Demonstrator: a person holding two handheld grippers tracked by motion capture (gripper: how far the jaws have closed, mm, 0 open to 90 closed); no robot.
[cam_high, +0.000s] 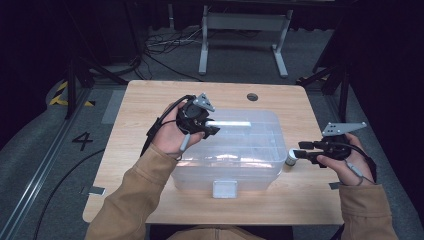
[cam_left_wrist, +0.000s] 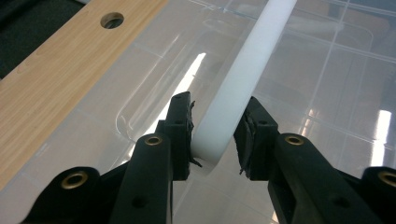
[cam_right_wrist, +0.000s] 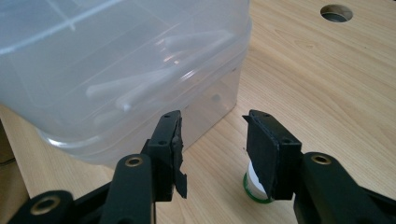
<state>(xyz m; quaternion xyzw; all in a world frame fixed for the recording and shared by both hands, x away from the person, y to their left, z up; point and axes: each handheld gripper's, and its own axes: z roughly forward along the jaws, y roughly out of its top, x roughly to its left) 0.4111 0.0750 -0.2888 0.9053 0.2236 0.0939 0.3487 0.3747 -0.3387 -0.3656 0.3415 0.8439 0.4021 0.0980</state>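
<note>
my left gripper (cam_left_wrist: 212, 140) squeezes the white tube (cam_left_wrist: 243, 79), mid frame, over the clear box (cam_high: 260, 170). my right gripper (cam_right_wrist: 212, 140) jaws are apart, with the small bottle (cam_right_wrist: 254, 186) low by the right one.

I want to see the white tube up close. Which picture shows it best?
The left gripper view: the white tube sits big and sharp between the left gripper fingers. The high view shows it small, over the clear box.

The white tube (cam_left_wrist: 243, 74) runs off the top edge, and the right gripper (cam_right_wrist: 212, 154) hides most of the small bottle (cam_right_wrist: 254, 186).
</note>
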